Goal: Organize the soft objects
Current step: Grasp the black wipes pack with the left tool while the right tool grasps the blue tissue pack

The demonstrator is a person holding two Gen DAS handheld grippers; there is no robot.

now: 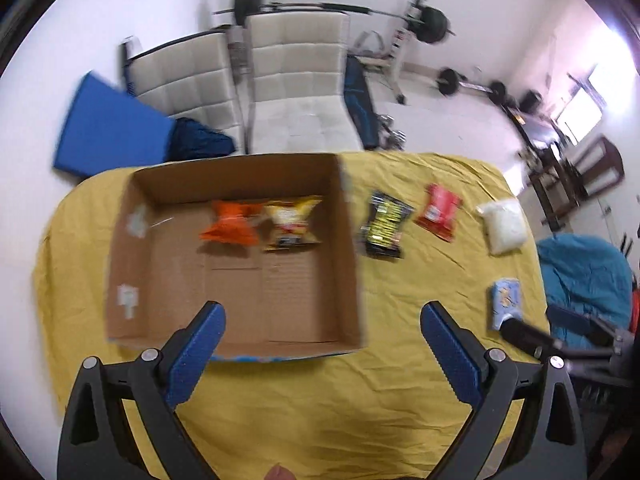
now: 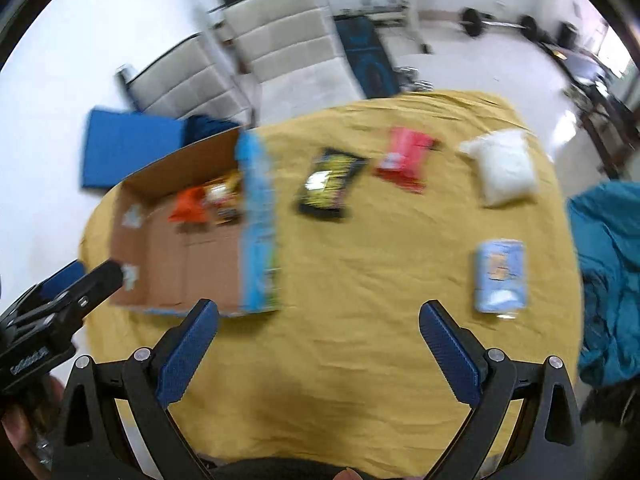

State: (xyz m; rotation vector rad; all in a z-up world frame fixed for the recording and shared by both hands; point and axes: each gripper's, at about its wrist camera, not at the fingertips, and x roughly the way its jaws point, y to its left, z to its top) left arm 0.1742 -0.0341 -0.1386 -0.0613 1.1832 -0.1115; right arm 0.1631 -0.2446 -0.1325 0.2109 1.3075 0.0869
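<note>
An open cardboard box (image 1: 132, 264) (image 2: 132, 216) stands on the yellow cloth and holds an orange packet (image 1: 230, 224) (image 2: 188, 204) and a yellow packet (image 1: 292, 220) (image 2: 224, 196). On the cloth to its right lie a black-and-yellow packet (image 1: 384, 224) (image 2: 330, 184), a red packet (image 1: 438, 210) (image 2: 404, 156), a white bag (image 1: 502, 226) (image 2: 502, 170) and a light blue pack (image 1: 505, 302) (image 2: 500, 276). My left gripper (image 1: 322, 316) is open and empty above the box's near edge. My right gripper (image 2: 318, 316) is open and empty over bare cloth, left of the blue pack.
The yellow cloth (image 1: 320, 408) covers the table. Two beige chairs (image 1: 296, 92) and a blue mat (image 1: 104, 128) stand behind it, with gym weights (image 1: 432, 24) further back. A teal cloth heap (image 2: 608, 272) lies off the right edge.
</note>
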